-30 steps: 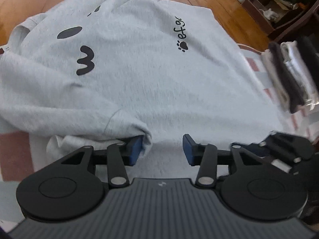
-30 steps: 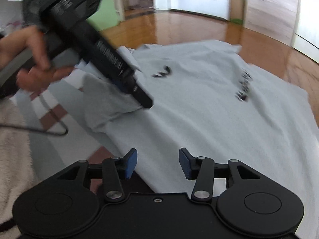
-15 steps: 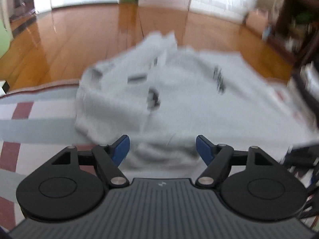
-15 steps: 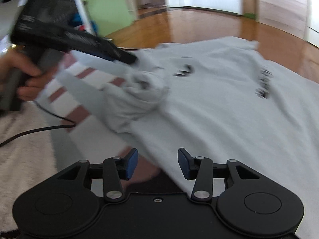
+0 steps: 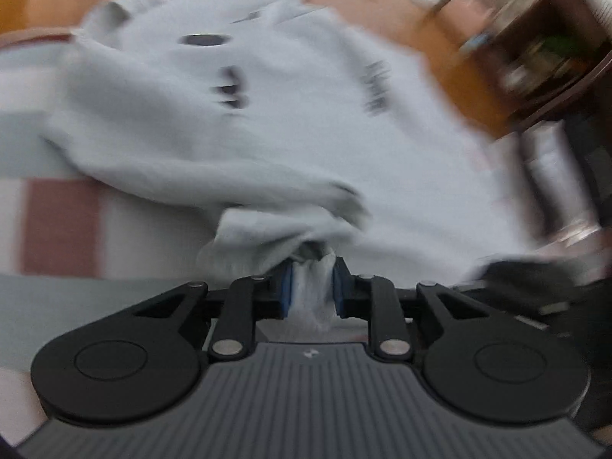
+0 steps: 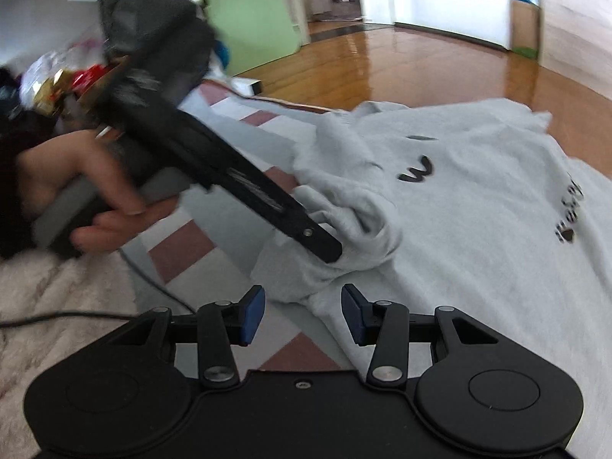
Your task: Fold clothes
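Note:
A light grey sweatshirt [image 5: 306, 114] with a black printed face lies spread on a striped rug [image 5: 61, 210]. My left gripper [image 5: 311, 287] is closing its jaws on a bunched sleeve [image 5: 267, 229], and the cloth is pinched between the blue pads. From the right wrist view, that left gripper [image 6: 325, 248] comes in from the left, held by a hand [image 6: 95, 176], its tip buried in the sleeve [image 6: 344, 199]. My right gripper [image 6: 302, 313] hovers open over the sweatshirt [image 6: 478, 229] at its near edge, with nothing gripped.
Wooden floor [image 6: 420, 65] lies beyond the rug [image 6: 179, 252]. A fluffy cream mat [image 6: 57, 267] with a black cable [image 6: 57, 315] is at the near left. A dark shelf [image 5: 554, 57] and a blurred pile of clothes [image 5: 547, 176] stand on the right.
The left gripper opened wide, moved back onto the sleeve and closed on its cloth. The sleeve bunch has shifted toward the sweatshirt's body. The right gripper stayed open and drifted a little.

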